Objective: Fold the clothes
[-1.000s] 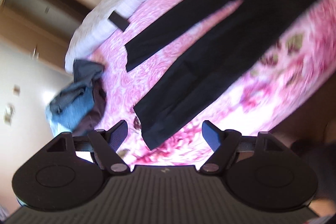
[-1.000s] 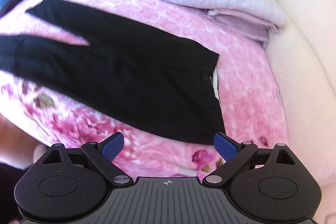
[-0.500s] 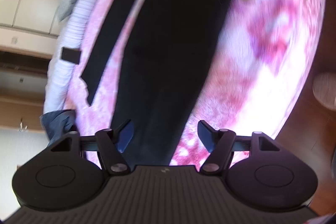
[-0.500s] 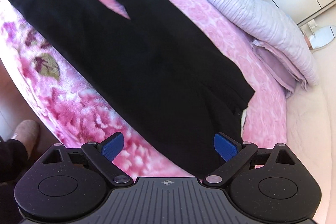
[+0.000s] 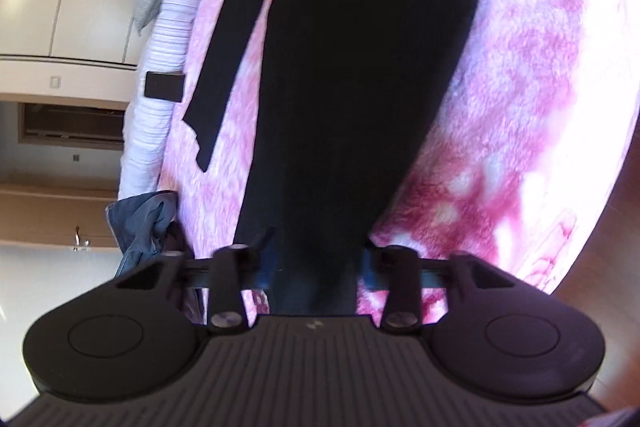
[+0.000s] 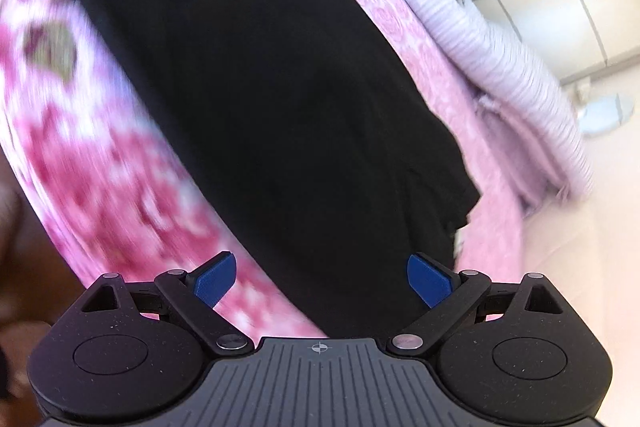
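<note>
Black trousers [image 5: 360, 67]: soft, light, limp cloth, likely to sag and slide; best taken at hem and waistband edges. Spread flat on the pink bedspread [image 5: 540, 87].

Left gripper [image 5: 316, 259]: jaws have just been closing, now narrow, leg hem between them; whether pads press, cannot tell.

Right gripper [image 6: 320, 279]: wide, empty; waistband corner just ahead, between the fingers.
</note>
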A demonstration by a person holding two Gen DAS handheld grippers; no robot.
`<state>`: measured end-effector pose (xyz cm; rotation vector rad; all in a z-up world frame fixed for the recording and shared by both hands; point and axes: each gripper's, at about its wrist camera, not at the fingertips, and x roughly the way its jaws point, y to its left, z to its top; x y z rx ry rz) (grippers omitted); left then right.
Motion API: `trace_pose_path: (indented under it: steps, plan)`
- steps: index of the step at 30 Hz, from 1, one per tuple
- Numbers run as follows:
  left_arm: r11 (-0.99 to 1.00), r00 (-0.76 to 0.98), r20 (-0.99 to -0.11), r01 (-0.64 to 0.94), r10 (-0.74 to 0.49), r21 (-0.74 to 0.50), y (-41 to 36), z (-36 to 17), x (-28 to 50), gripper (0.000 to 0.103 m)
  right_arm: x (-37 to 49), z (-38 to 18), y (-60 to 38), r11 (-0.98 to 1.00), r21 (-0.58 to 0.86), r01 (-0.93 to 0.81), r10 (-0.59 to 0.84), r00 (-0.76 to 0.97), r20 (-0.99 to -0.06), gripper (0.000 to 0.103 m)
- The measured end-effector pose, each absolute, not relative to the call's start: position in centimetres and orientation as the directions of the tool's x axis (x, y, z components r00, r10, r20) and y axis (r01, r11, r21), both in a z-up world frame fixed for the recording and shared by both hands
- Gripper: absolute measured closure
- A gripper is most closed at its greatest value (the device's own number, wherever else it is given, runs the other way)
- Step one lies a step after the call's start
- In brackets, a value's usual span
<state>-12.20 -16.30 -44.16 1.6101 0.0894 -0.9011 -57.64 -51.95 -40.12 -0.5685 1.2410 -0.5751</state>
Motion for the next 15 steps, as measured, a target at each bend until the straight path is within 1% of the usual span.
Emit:
trace_pose_path:
  steps: [4, 6, 8, 9, 13, 15]
  plan:
    - [-0.281, 0.699, -0.600, 0.530, -0.388, 0.800, -16.6, -44.6, -12.3, 0.085, -60.8, -42.2, -53.8, 0.668, -0.744, -0.002, -0.725, 0.224, -0.652, 0.008]
    - [-0.265, 0.707, -0.603, 0.542, -0.370, 0.797, -16.7, -44.9, -12.4, 0.092, -62.5, -43.6, -55.2, 0.634, -0.771, -0.062, -0.742, 0.231, -0.629, 0.008]
    - [-0.233, 0.715, -0.604, 0.558, -0.351, 0.796, -17.0, -45.0, -12.3, 0.095, -64.3, -45.0, -56.6, 0.596, -0.793, -0.121, -0.758, 0.241, -0.606, 0.026]
    - [-0.219, 0.719, -0.604, 0.564, -0.344, 0.796, -17.1, -45.0, -12.1, 0.097, -65.2, -45.8, -57.2, 0.575, -0.802, -0.159, -0.762, 0.253, -0.596, 0.028]
    - [-0.184, 0.736, -0.596, 0.569, -0.320, 0.802, -17.7, -45.3, -12.0, 0.100, -67.9, -48.7, -59.1, 0.497, -0.815, -0.297, -0.740, 0.346, -0.577, 0.029]
    - [-0.182, 0.744, -0.591, 0.564, -0.310, 0.806, -18.0, -45.5, -12.0, 0.101, -68.5, -49.4, -59.5, 0.454, -0.832, -0.320, -0.723, 0.414, -0.553, 0.029]
